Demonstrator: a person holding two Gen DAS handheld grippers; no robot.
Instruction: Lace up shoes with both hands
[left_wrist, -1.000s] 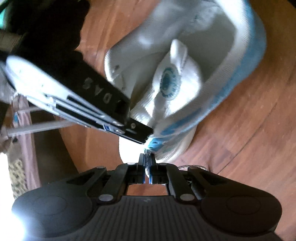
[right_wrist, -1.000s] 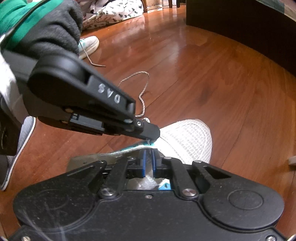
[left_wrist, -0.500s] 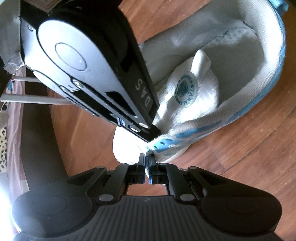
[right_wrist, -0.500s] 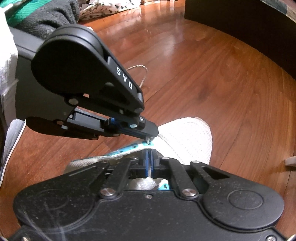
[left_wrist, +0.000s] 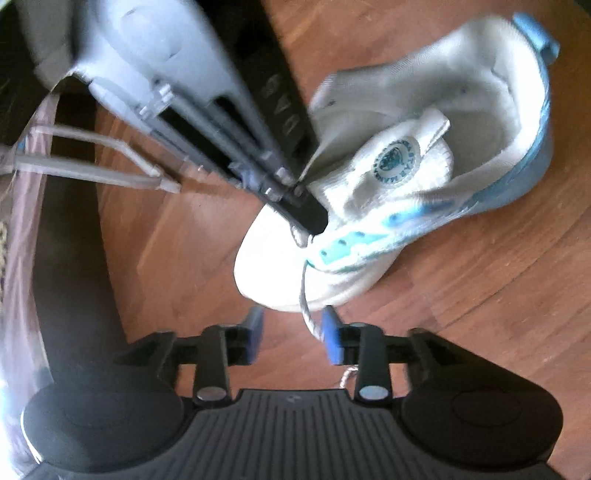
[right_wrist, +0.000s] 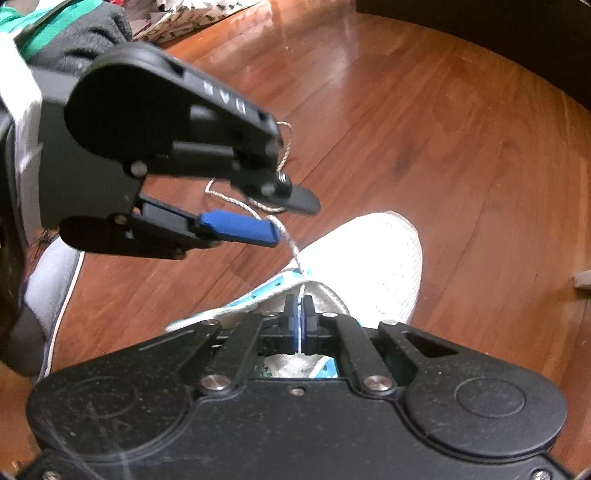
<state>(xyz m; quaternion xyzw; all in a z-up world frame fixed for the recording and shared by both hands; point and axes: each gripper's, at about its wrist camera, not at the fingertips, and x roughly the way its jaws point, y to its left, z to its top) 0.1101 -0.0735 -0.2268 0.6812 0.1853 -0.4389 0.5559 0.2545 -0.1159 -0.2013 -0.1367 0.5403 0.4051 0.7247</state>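
The right hand-held gripper (right_wrist: 298, 308) pinches the shoelace (right_wrist: 291, 243) tip inside the first eyelet of the sneaker (right_wrist: 369, 258); the left hand-held gripper (left_wrist: 291, 328) is released. Next, draw the lace through.

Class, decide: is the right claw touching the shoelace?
Touching. The right wrist view shows the right claw shut, with the white shoelace running down from the eyelet and pinched between its blue pads.

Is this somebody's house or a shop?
Most likely a room at home. A white and blue shoe sits on a shiny wooden floor, another shoe lies beside it, and patterned cloth is heaped on the floor farther back.
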